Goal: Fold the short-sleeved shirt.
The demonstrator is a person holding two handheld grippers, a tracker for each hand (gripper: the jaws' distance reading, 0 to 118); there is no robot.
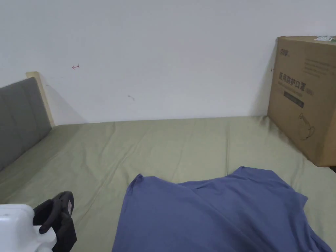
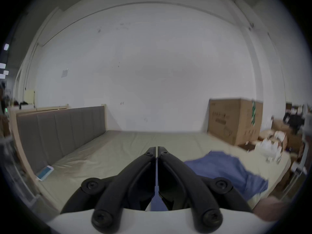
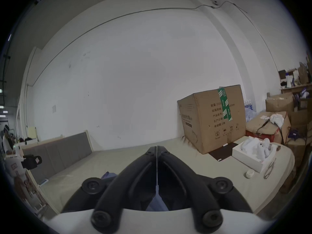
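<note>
On the bed [image 1: 98,147], in the head view, the blue short-sleeved shirt [image 1: 213,216] lies spread on the green sheet, in front of the cardboard box [image 1: 305,98], while the left gripper [image 1: 60,213] hangs off the shirt's left side — I cannot tell its fingers' state from here. From the left gripper view, its fingers [image 2: 152,155] are pressed together on nothing, the shirt [image 2: 228,170] to their right. From the right gripper view, the right gripper [image 3: 157,150] is likewise closed and empty — shirt fabric [image 3: 109,175] below it, box [image 3: 212,119] beyond.

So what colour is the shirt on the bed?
Plain blue shirt, no pattern; clearest in the head view.
</note>
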